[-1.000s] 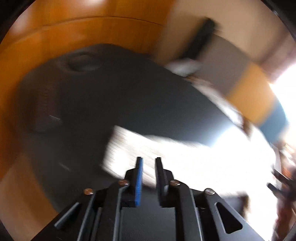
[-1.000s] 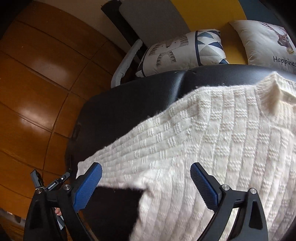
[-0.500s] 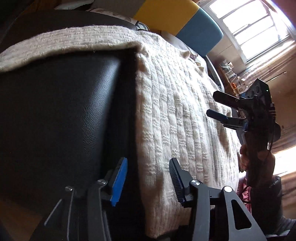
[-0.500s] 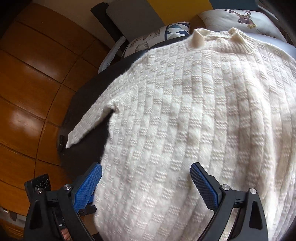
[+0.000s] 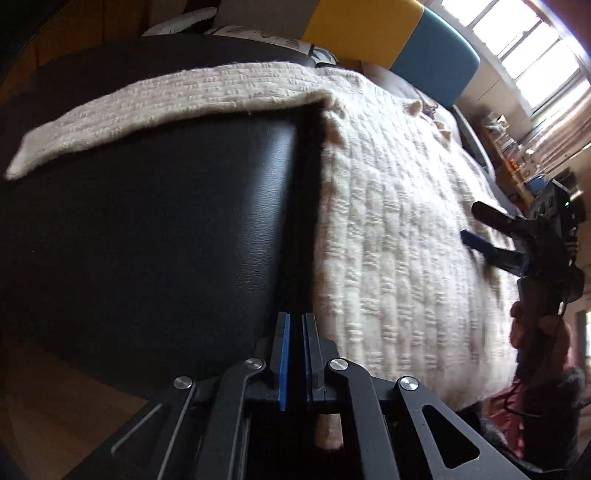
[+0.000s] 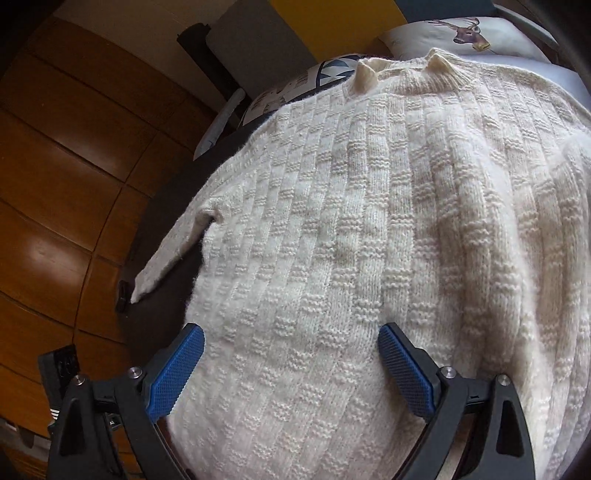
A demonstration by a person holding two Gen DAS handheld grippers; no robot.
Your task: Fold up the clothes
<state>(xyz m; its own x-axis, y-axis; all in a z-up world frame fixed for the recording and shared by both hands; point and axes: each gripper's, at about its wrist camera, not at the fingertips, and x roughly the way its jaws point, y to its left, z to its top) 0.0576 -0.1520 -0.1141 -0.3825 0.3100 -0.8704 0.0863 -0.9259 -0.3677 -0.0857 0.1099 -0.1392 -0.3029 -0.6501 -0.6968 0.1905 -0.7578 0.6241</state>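
Since half a second ago the left gripper [image 5: 294, 354] has narrowed to a thin slit, empty, beside the near side edge of the cream knitted sweater [image 6: 351, 229]. Spread wide, the right gripper [image 6: 291, 369] hovers over the sweater's lower body. Beyond, the sweater lies flat on a black cushion [image 5: 147, 229], one sleeve [image 5: 155, 107] outstretched, collar farthest.

Probably a home living room: printed cushions [image 6: 461, 35], wood floor [image 6: 55, 184].
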